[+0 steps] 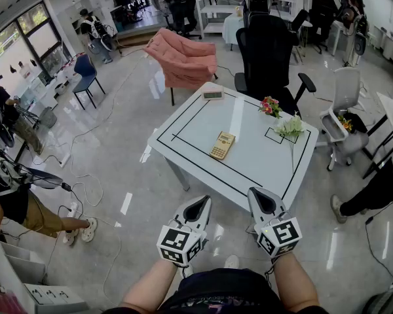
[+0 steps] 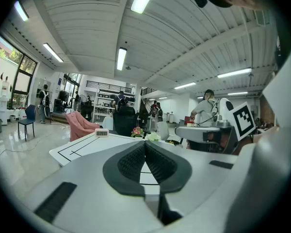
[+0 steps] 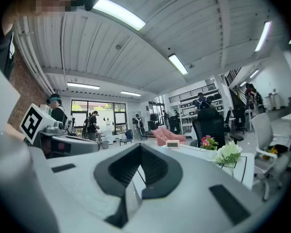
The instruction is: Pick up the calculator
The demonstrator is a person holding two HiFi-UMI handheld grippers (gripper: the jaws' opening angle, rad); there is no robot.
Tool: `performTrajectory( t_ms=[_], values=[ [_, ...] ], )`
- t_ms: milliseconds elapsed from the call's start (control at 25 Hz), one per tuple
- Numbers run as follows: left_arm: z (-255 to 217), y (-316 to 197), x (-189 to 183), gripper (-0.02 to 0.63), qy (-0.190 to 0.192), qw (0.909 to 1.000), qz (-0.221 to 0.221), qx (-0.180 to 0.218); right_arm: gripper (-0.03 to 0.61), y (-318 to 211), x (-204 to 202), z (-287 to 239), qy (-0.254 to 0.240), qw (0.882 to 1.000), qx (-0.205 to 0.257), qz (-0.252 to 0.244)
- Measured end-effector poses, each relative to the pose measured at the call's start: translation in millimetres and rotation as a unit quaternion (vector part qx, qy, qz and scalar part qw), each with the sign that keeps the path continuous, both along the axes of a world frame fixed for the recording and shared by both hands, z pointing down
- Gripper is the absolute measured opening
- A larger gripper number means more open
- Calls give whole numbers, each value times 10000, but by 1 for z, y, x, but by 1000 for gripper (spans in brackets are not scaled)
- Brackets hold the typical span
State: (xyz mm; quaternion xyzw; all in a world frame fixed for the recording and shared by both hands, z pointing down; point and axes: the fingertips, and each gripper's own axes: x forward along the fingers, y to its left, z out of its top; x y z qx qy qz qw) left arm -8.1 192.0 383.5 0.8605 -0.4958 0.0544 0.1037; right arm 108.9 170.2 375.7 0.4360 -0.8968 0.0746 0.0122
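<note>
Left gripper (image 1: 200, 207): hovering near the white table's (image 1: 196, 126) front edge, jaws pressing together on nothing.
Right gripper (image 1: 261, 200): hovering alongside, jaws likewise closed and empty.
Calculator (image 1: 222, 145): lying flat mid-table, untouched.

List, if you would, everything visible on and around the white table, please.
table: one, white with black lines, centre.
calculator: one, beige, middle of the table.
small display: one, pale, table's far edge.
pink flowers: one bunch, table's far right.
white flowers: one bunch, beside the pink flowers.
pink-draped chair: one, behind the table.
black office chair: one, behind the table, right.
blue chair: one, far left.
left gripper: one, grey, shut, empty, short of the table.
right gripper: one, grey, shut, empty, alongside.
</note>
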Motion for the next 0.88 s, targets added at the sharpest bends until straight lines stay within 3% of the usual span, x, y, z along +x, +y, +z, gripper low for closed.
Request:
performTrajectory(
  t_ms=[440,520,560,600,640,680,720,880],
  values=[
    [-11,0,10,6,-14,9996,-238,173,2,-1,11,-11,-231,9993,150,-252],
    [-12,1,12,43,3,9995,-261,203,2,-1,13,-12,-231,9990,201,-326],
    [-13,0,13,104,1,9994,-265,236,18,-1,13,-13,-263,9987,233,-378],
    [-14,-1,14,218,-29,9992,-274,283,60,-2,13,-15,-314,9983,263,-426],
    [-14,-2,14,347,-100,9990,-289,330,151,-3,13,-16,-370,9979,284,-458],
    [-14,-5,13,364,-196,9987,-302,360,241,-6,14,-17,-419,9976,292,-469],
    [-13,-7,13,373,-282,9984,-308,369,265,-8,15,-18,-452,9975,288,-462],
    [-10,-18,13,377,-382,9982,-316,341,265,-18,20,-18,-531,9974,258,-420]
  ],
)
